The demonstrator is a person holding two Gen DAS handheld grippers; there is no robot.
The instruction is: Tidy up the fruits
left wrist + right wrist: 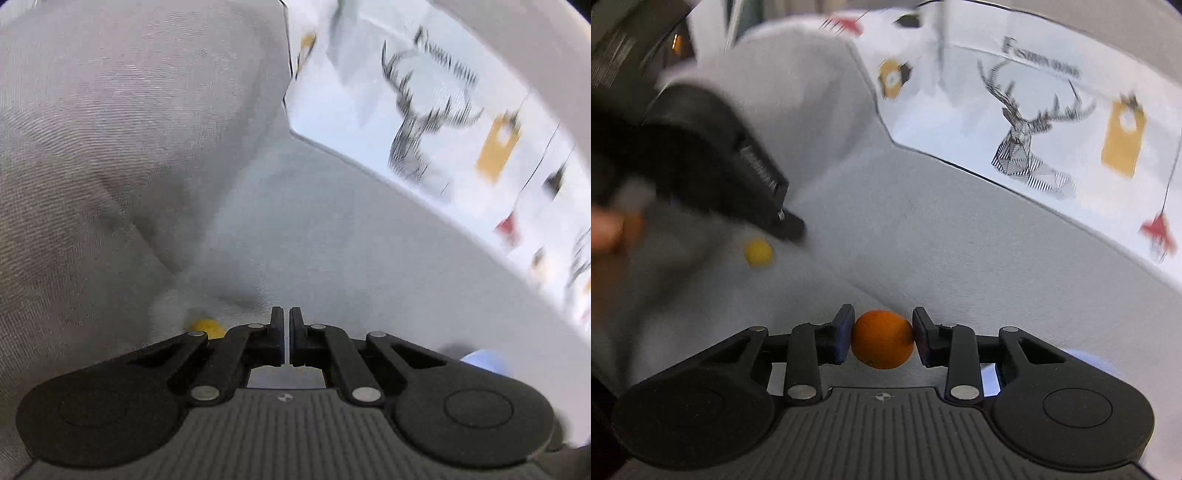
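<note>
While your right gripper (882, 338) clamps the round orange fruit (882, 339), your empty, clenched left gripper (286, 332), beside it, may knock it loose.

both views looked forward and steeply down along their own black fingers, close over the grey fabric surface (332, 240). the left wrist view sat nearest the grey cushion (110, 129), which filled its left half, with the deer-print cloth (417, 122) at upper right, blurred. the right wrist view faced the same deer-print cloth (1027, 147) at upper right, sharper. both shared that cloth, the cushion and a small yellow fruit (759, 252) below the cushion.
</note>
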